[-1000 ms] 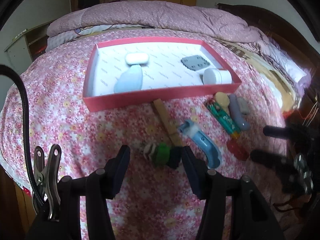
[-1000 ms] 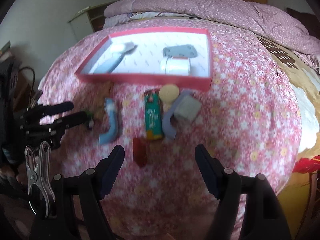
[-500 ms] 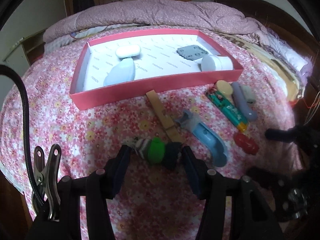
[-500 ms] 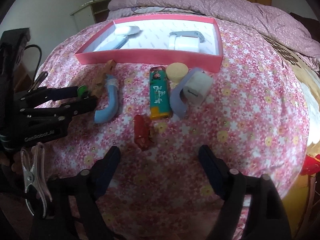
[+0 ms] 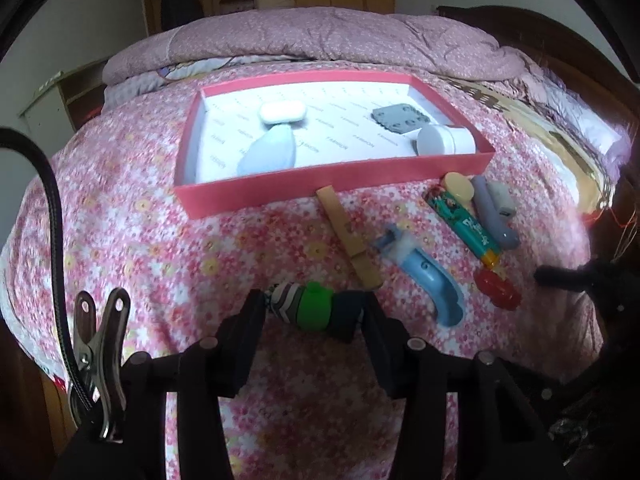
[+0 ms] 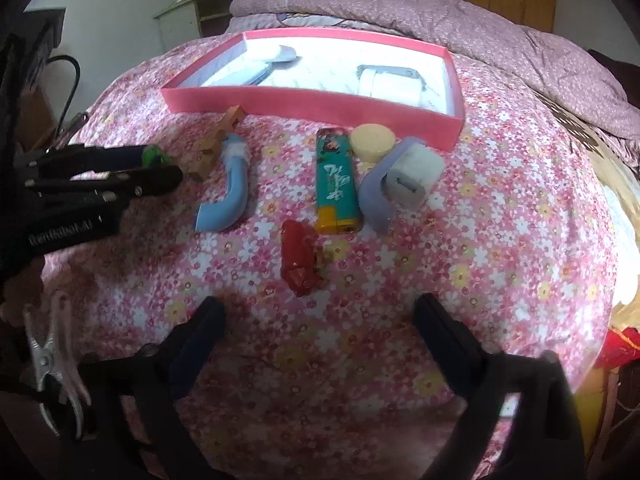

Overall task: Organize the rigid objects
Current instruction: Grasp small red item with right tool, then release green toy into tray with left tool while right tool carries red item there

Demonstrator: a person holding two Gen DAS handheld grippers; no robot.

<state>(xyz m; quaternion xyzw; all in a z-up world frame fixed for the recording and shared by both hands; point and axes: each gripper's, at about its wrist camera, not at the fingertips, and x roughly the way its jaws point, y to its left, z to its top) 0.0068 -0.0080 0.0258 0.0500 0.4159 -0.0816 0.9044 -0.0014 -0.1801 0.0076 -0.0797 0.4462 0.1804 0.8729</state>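
Note:
A pink box (image 5: 320,184) (image 6: 312,100) lies on the floral bedspread with several items inside: a white case (image 5: 282,112), a pale blue piece (image 5: 268,154), a grey card (image 5: 400,120) and a white jar (image 5: 440,140). My left gripper (image 5: 314,312) (image 6: 160,166) is shut on a green, striped and dark toy (image 5: 316,312), end to end between the fingers. My right gripper (image 6: 320,320) is open and empty above the bedspread, just short of a red toy (image 6: 300,258) (image 5: 496,288).
In front of the box lie a wooden clothespin (image 5: 348,236) (image 6: 212,144), a blue curved handle (image 5: 428,280) (image 6: 232,188), a green lighter (image 5: 464,224) (image 6: 336,180), a cream disc (image 6: 372,142), a purple-grey piece (image 6: 374,192) and a white plug (image 6: 414,178). A folded quilt (image 5: 320,40) lies behind.
My left gripper has closed in around the green toy and now grips it. My right gripper has moved forward and lower toward the red toy, still open.

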